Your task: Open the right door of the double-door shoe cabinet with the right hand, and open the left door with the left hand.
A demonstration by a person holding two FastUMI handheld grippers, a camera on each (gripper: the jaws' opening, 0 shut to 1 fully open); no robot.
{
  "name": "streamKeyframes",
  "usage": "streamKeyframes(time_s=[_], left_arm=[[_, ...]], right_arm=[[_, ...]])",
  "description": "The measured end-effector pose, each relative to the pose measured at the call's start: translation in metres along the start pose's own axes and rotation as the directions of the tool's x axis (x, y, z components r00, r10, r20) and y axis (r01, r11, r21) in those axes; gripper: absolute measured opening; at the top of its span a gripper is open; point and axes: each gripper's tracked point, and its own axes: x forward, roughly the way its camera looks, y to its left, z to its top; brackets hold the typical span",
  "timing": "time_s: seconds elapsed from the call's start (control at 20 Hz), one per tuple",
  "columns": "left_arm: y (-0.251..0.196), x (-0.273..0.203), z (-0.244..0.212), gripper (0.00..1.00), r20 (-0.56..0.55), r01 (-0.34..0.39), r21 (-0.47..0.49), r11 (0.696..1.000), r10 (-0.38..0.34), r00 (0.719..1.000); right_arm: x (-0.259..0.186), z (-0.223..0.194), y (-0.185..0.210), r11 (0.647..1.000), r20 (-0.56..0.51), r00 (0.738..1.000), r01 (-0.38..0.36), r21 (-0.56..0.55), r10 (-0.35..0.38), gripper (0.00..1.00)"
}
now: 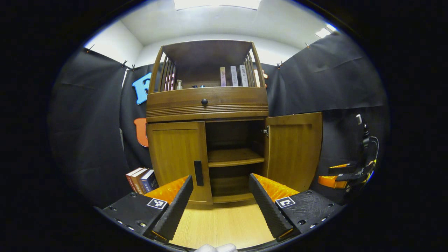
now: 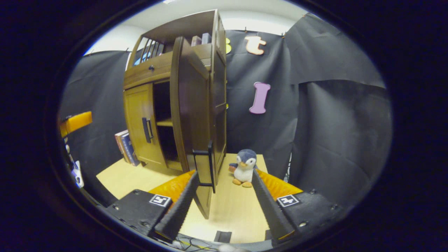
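The left hand-held gripper (image 1: pixel 220 206) is held wide, lined up ahead with the closed left door's handle (image 1: pixel 198 173); the right hand-held gripper (image 2: pixel 222 206), wide too, faces the swung-open right door (image 2: pixel 190 115).

A small stack of upright books (image 1: pixel 141 179) leans against the black cloth wall, on the light wooden surface (image 1: pixel 224 224). A grey and white plush penguin with orange feet (image 2: pixel 244 167) stands on this surface near the black cloth. In the open top shelf there are several upright books (image 1: pixel 233 76) and a small pale pump bottle (image 1: pixel 179 84).
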Motion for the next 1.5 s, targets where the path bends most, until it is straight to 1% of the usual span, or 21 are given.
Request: streamKeyframes(time_s=[0.05,0.15,0.3,0.4,0.5,0.65,0.75,0.9,1.1,1.2,1.35,1.5], left_arm=[[0.004,0.003,0.000,0.96,0.002,0.007,-0.001,1.000,-0.007,1.000],[0.014,0.007,-0.002,0.96,0.000,0.023,-0.002,1.000,-0.023,1.000],[0.034,0.010,-0.005,0.96,0.001,0.037,0.000,0.999,-0.037,0.999],[0.053,0.011,-0.008,0.96,0.000,0.031,0.007,1.000,-0.031,1.000],[0.075,0.013,-0.015,0.96,-0.010,0.018,0.011,1.000,-0.017,1.000],[0.105,0.015,-0.029,0.96,-0.027,-0.003,0.005,1.000,0.004,1.000],[0.122,0.021,-0.042,0.96,-0.038,-0.009,-0.009,1.000,0.009,0.999],[0.137,0.041,-0.059,0.96,-0.064,-0.013,-0.027,1.000,0.011,0.998],[0.145,0.096,-0.049,0.97,-0.001,-0.011,0.017,1.000,0.011,1.000],[0.139,0.130,-0.052,0.96,0.004,0.009,-0.002,1.000,-0.009,1.000],[0.130,0.174,-0.053,0.96,0.015,0.010,-0.003,1.000,-0.010,1.000],[0.113,0.214,-0.070,0.96,-0.004,0.031,-0.022,0.999,-0.031,1.000]], right_arm=[[-0.009,0.010,0.006,1.000,0.022,1.000,0.021,0.016,-0.021,1.00],[-0.020,0.028,0.019,0.997,0.068,0.996,0.059,0.040,-0.062,1.00],[-0.031,0.048,0.053,0.995,0.121,0.988,0.094,0.046,-0.099,0.99],[-0.035,0.052,0.076,0.991,0.148,0.980,0.127,0.047,-0.133,0.99],[-0.033,0.054,0.097,0.983,0.172,0.969,0.166,0.083,-0.179,0.99],[-0.026,0.044,0.137,0.981,0.177,0.967,0.167,0.102,-0.183,0.99],[-0.023,0.039,0.161,0.983,0.173,0.969,0.164,0.077,-0.175,1.00],[-0.014,0.032,0.186,0.987,0.141,0.978,0.150,0.057,-0.157,0.99],[-0.014,0.034,0.199,0.987,0.118,0.980,0.157,0.041,-0.161,0.99],[-0.018,0.038,0.200,0.985,0.109,0.979,0.171,0.033,-0.174,0.99],[-0.022,0.041,0.194,0.978,0.099,0.973,0.210,0.016,-0.210,0.99],[-0.028,0.044,0.184,0.969,0.090,0.965,0.248,0.016,-0.248,0.99]])
